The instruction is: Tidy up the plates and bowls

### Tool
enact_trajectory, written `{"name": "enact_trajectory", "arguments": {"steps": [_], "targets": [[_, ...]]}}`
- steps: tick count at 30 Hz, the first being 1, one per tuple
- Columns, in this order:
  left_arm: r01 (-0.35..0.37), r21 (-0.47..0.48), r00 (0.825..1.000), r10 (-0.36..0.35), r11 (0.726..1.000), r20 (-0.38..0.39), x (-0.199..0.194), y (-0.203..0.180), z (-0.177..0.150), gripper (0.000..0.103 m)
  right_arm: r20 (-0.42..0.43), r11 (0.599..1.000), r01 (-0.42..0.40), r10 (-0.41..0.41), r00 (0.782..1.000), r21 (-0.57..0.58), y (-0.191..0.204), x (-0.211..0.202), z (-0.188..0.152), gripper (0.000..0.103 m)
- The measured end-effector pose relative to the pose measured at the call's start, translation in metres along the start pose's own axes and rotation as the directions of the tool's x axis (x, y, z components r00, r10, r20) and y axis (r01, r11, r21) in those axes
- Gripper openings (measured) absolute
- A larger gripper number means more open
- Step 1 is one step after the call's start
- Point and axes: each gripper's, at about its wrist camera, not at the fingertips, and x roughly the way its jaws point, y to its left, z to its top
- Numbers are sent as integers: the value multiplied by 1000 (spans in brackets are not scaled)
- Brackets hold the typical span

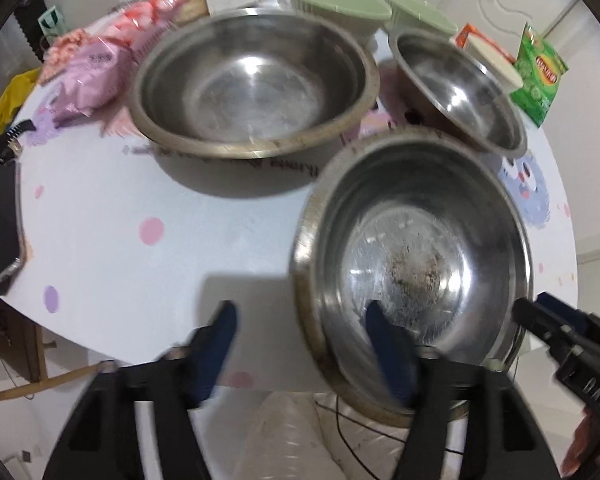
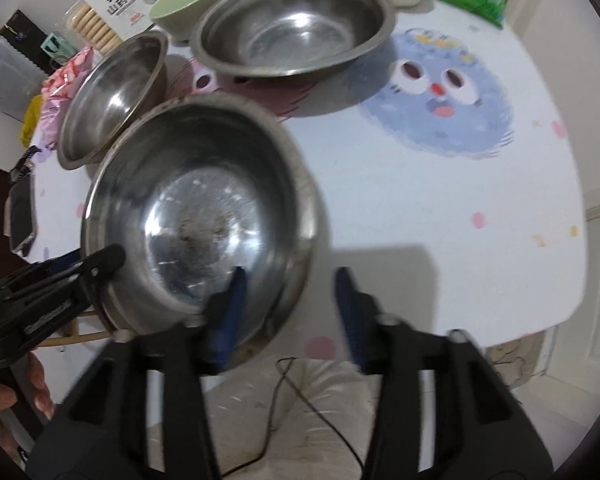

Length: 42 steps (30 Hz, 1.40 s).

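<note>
A scuffed steel bowl [image 1: 412, 268] [image 2: 204, 208] is nearest, its near side past the front edge of the round table [image 1: 140, 200]. My left gripper [image 1: 300, 332] is open astride the bowl's left rim, one blue finger inside and one outside, with the pads clear of the metal. My right gripper [image 2: 292, 292] is open astride the right rim in the same way. Each gripper shows at the edge of the other's view: the right gripper [image 1: 540, 320] and the left gripper [image 2: 100, 264]. Behind stand a large steel bowl [image 1: 252, 84] [image 2: 112, 100] and another steel bowl [image 1: 460, 84] [image 2: 292, 28].
Two green bowls [image 1: 340, 8] and a cream bowl [image 1: 496, 60] line the back, with a biscuit box [image 2: 108, 4], pink packets [image 1: 96, 72] and a green bag [image 1: 540, 76]. A phone [image 1: 0, 220] lies at the left edge. A person's hand [image 2: 4, 400] shows at lower left.
</note>
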Motion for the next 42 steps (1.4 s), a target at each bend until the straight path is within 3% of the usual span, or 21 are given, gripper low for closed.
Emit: {"name": "enact_trajectory", "arguments": {"steps": [2, 4, 6, 7, 9, 12, 19, 22, 28, 38, 39, 40, 42], "targets": [[-1, -6, 1000, 1, 1000, 15, -9, 5, 2, 84, 23, 1000, 10, -10, 1000, 4, -5, -13, 2, 52], [13, -30, 999, -12, 999, 37, -22, 15, 6, 85, 50, 1000, 20, -21, 999, 20, -9, -30, 9, 53], [15, -72, 999, -11, 997, 52, -32, 25, 14, 93, 87, 1000, 10, -12, 996, 23, -10, -46, 20, 58], [14, -92, 998, -9, 996, 57, -35, 30, 18, 102, 111, 1000, -2, 0, 994, 14, -8, -55, 27, 61], [32, -142, 997, -22, 989, 70, -38, 42, 31, 103, 159, 999, -23, 28, 987, -35, 5, -70, 49, 73], [20, -206, 997, -4, 978, 78, -37, 59, 51, 103, 198, 990, -49, 75, 977, -132, 28, -77, 81, 77], [-10, -329, 998, 29, 944, 51, -20, 92, 85, 103, 111, 917, -129, 184, 977, -377, 103, -46, 156, 77], [-15, -367, 999, 27, 930, 29, -8, 99, 92, 103, 55, 890, -145, 187, 981, -433, 129, -20, 175, 77], [-38, -386, 999, 39, 922, -4, 10, 105, 103, 103, -41, 877, -157, 155, 987, -454, 150, 27, 193, 77], [-34, -430, 999, 24, 902, -29, 35, 117, 114, 102, -100, 870, -126, 89, 991, -476, 161, 67, 200, 77], [-36, -431, 999, 24, 902, -33, 38, 119, 116, 101, -112, 872, -136, 94, 989, -471, 161, 69, 200, 76], [-37, -435, 999, 26, 899, -32, 39, 120, 116, 94, -122, 873, -142, 96, 988, -466, 161, 71, 200, 73], [-43, -450, 999, 28, 892, -39, 42, 123, 117, 68, -142, 871, -150, 94, 985, -468, 161, 76, 199, 55]]}}
